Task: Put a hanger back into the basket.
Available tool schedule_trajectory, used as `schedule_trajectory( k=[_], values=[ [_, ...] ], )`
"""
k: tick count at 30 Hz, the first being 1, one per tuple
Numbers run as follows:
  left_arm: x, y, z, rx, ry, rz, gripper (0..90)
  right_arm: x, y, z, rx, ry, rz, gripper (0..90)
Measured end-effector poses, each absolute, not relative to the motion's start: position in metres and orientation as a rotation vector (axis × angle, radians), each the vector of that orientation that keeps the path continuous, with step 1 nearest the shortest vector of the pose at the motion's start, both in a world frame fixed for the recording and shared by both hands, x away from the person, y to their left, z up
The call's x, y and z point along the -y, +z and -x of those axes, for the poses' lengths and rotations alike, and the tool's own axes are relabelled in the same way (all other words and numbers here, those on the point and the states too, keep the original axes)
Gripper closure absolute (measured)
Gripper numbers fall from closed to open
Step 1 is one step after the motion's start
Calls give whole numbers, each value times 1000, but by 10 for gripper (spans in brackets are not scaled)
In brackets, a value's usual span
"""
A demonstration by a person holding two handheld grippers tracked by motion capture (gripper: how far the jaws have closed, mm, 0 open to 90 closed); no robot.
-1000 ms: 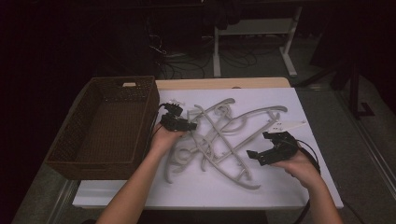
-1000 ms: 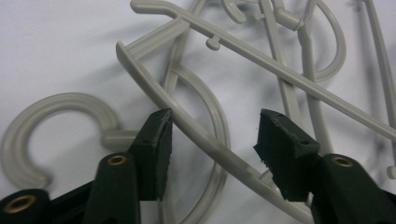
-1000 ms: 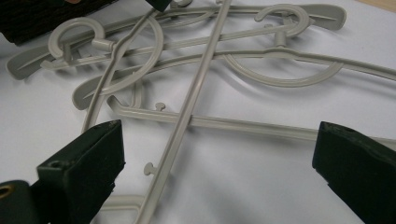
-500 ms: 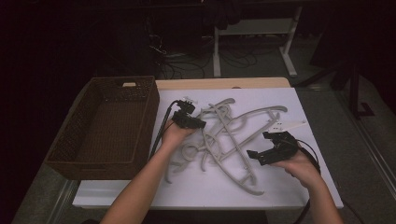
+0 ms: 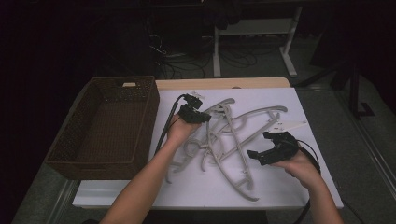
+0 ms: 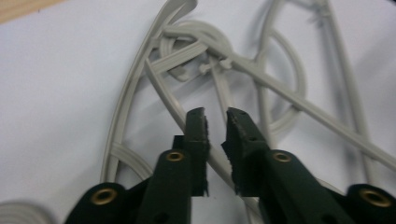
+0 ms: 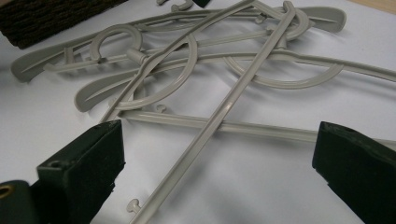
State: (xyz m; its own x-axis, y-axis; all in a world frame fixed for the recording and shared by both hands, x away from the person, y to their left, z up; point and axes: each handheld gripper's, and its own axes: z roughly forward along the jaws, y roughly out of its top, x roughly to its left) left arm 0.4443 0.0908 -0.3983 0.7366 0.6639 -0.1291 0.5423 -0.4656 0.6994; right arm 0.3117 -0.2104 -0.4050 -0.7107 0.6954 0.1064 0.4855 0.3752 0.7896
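Worktop [image 5: 280, 186] is carrying a white sheet, with a brown wicker basket [image 5: 107, 123] sitting at its left edge. A tangled pile of grey plastic hangers [image 5: 233, 135] is lying mid-sheet, just right of the basket. Left gripper [image 5: 200, 116] is hovering over the pile's left end; its fingers [image 6: 197, 135] have just been closing and are standing nearly shut, a thin hanger bar [image 6: 168, 100] running under the narrow gap, and I cannot tell whether they are pinching it. Right gripper [image 5: 264, 151] is resting at the pile's right side, fingers [image 7: 88, 163] gaping wide, holding nothing, a hanger bar lying ahead between them.
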Motion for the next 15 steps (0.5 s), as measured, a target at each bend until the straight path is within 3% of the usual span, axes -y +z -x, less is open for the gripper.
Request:
schedule_trajectory(
  k=[2, 15],
  values=[
    [-94, -393, -438, -869, 194, -2177, 895, 210, -405, -312, -2391, 1247, -1050, 19],
    [-87, -390, -370, -604, 89, -2224, 900, 208, -408, -312, -2390, 1239, -1055, 19]
  ],
)
